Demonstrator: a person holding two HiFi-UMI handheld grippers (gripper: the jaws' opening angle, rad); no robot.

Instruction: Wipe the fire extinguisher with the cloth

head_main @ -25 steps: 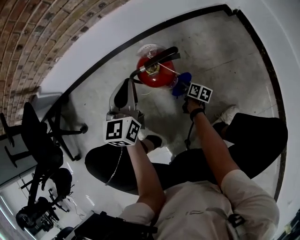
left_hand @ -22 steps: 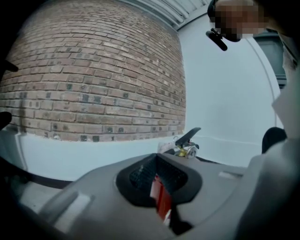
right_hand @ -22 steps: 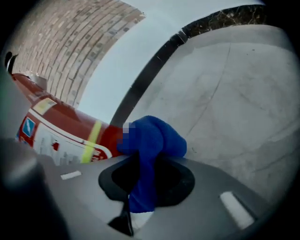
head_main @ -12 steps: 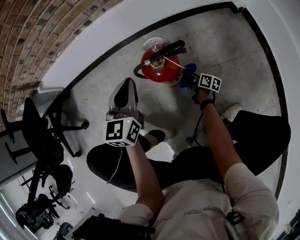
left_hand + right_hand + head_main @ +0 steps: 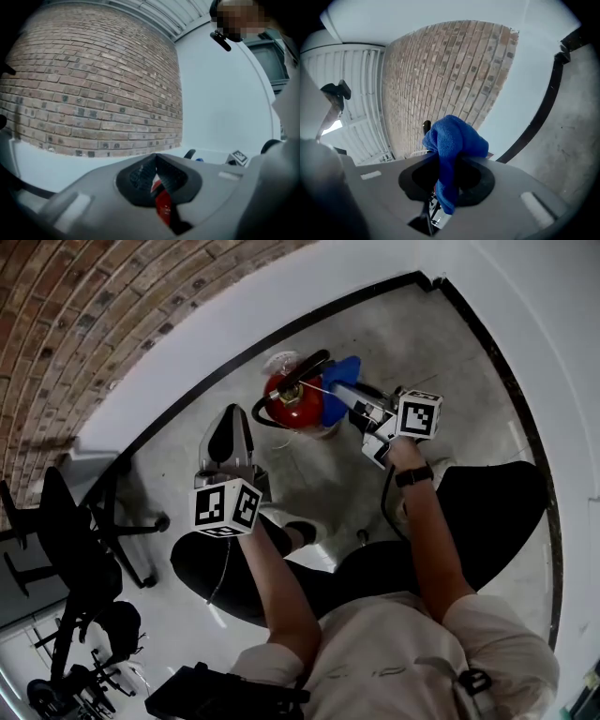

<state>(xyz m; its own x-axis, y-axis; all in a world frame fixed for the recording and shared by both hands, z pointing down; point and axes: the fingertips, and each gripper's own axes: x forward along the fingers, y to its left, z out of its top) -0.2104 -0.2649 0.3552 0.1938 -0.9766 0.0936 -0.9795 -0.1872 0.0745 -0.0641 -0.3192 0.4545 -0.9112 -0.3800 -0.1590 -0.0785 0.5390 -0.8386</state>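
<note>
A red fire extinguisher (image 5: 291, 404) with a black hose and handle stands on the grey floor near the wall. A blue cloth (image 5: 339, 393) lies against its right side, near the top. My right gripper (image 5: 364, 412) is shut on that cloth (image 5: 452, 138), which bunches up over the jaws in the right gripper view. My left gripper (image 5: 232, 418) hovers just left of the extinguisher, apart from it, jaws shut with nothing held. In the left gripper view the jaws (image 5: 156, 159) meet at the tip and the red extinguisher (image 5: 163, 208) shows behind them.
A black baseboard (image 5: 234, 357) runs along the white wall, with brick wall (image 5: 84, 315) above. A black office chair (image 5: 89, 521) stands at the left. The person's legs in black trousers (image 5: 487, 512) and a shoe (image 5: 281, 521) are close behind the grippers.
The right gripper has carried the blue cloth up and left along the extinguisher's right side, towards the top. The left gripper stays beside the extinguisher.
</note>
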